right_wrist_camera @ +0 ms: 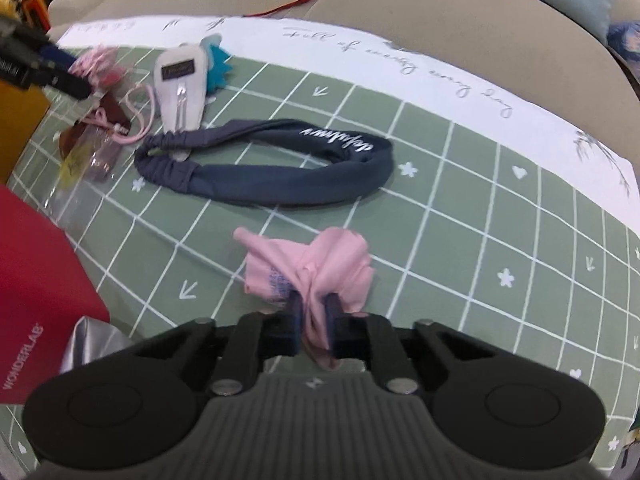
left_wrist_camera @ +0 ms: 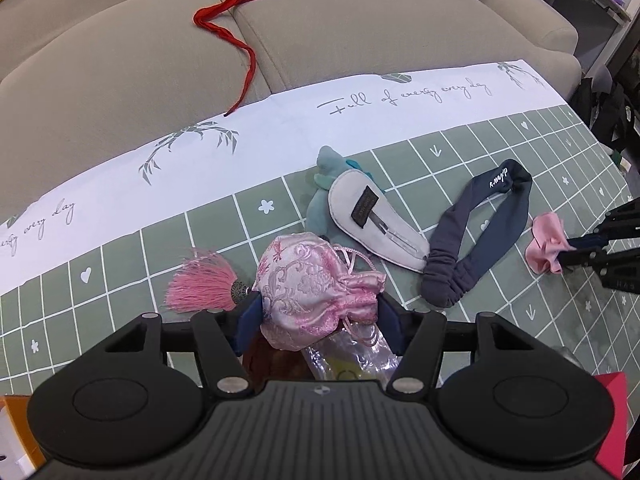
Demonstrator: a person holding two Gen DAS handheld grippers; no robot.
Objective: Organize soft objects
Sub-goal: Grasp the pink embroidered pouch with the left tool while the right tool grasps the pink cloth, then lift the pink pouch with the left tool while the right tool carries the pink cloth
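Note:
My left gripper (left_wrist_camera: 318,312) is shut on a pink brocade pouch (left_wrist_camera: 310,288) with a pink tassel (left_wrist_camera: 200,286), held just above the green checked cloth (left_wrist_camera: 160,248). My right gripper (right_wrist_camera: 313,320) is shut on a pink fabric piece (right_wrist_camera: 320,264); it also shows in the left wrist view (left_wrist_camera: 546,246). A dark blue headband (left_wrist_camera: 476,236) lies between them, also in the right wrist view (right_wrist_camera: 264,160). A grey eye mask (left_wrist_camera: 372,220) rests on a teal plush toy (left_wrist_camera: 324,176).
A clear plastic bag (left_wrist_camera: 352,356) and a dark red item lie under the left gripper. A red box (right_wrist_camera: 36,296) and an orange box (right_wrist_camera: 20,120) sit at the cloth's edge. A red ribbon (left_wrist_camera: 240,36) lies on the beige sofa (left_wrist_camera: 360,28) behind.

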